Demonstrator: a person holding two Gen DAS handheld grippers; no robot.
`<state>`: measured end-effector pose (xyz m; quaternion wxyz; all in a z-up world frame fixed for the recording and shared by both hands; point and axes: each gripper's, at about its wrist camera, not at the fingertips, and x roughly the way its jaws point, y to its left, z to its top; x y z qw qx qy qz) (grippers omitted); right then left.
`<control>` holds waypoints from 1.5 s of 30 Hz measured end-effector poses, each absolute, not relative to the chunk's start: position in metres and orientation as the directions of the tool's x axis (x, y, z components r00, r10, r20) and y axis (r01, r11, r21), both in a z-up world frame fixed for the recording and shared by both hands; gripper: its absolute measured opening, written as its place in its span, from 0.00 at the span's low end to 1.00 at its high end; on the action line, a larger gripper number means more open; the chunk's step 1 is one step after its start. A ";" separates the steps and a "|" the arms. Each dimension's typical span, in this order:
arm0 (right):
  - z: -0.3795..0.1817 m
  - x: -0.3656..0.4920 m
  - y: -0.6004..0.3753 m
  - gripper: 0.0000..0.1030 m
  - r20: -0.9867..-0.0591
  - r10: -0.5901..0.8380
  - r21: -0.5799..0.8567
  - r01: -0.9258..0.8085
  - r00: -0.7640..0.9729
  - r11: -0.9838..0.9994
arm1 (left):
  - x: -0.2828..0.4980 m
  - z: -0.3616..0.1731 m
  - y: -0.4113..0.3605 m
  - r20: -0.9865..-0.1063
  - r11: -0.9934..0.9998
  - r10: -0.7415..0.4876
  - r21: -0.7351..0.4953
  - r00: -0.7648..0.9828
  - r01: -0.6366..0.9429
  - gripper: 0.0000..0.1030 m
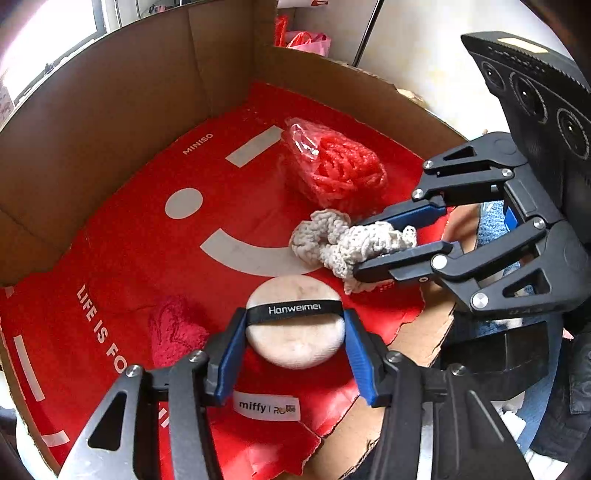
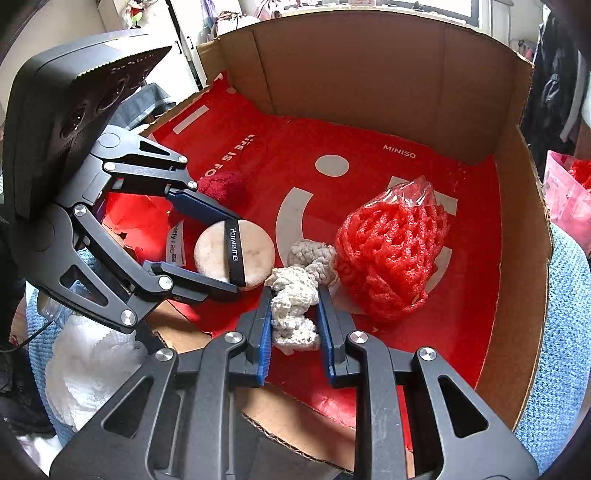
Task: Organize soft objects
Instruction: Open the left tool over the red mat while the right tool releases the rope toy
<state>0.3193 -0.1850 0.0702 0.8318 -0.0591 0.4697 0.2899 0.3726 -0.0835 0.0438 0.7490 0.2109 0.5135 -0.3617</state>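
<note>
While both claws work inside cardboard box [image 1: 122,122]: dark red cloth [image 1: 173,332] lying loose at left; left gripper [image 1: 295,345] clamped on powder puff [image 1: 295,325]; right gripper [image 2: 293,317] clenched on grey crocheted scrunchie [image 2: 295,295]; bagged red foam netting [image 1: 336,166] already placed. Two pieces unreleased.

- A window [image 1: 55,33] stands at the upper left in the left wrist view; strong daylight comes through it and the glass looks almost white
- A pale wall [image 1: 413,40] is behind the box; a thin dark pole [image 1: 367,31] leans in front of it
- A pink plastic bag [image 1: 308,41] lies near this wall
- In the right wrist view a white cabinet [image 2: 184,40] stands at the upper left; dark clothes [image 2: 557,81] hang at the right
- A light blue knitted cloth [image 2: 565,332] covers the surface at the right edge
</note>
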 end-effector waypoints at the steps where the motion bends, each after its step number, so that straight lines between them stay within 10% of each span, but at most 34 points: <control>1: 0.070 0.320 -0.184 0.20 -0.816 0.426 0.174 -0.537 0.391 0.826 | 0.368 0.046 -0.085 -0.922 0.648 -0.324 -0.053 0.213 0.759 0.51; 45: 0.070 0.321 -0.188 0.24 -0.854 0.394 0.222 -0.447 0.340 0.867 | 0.316 0.079 -0.066 -0.891 0.649 -0.353 -0.015 0.284 0.760 0.69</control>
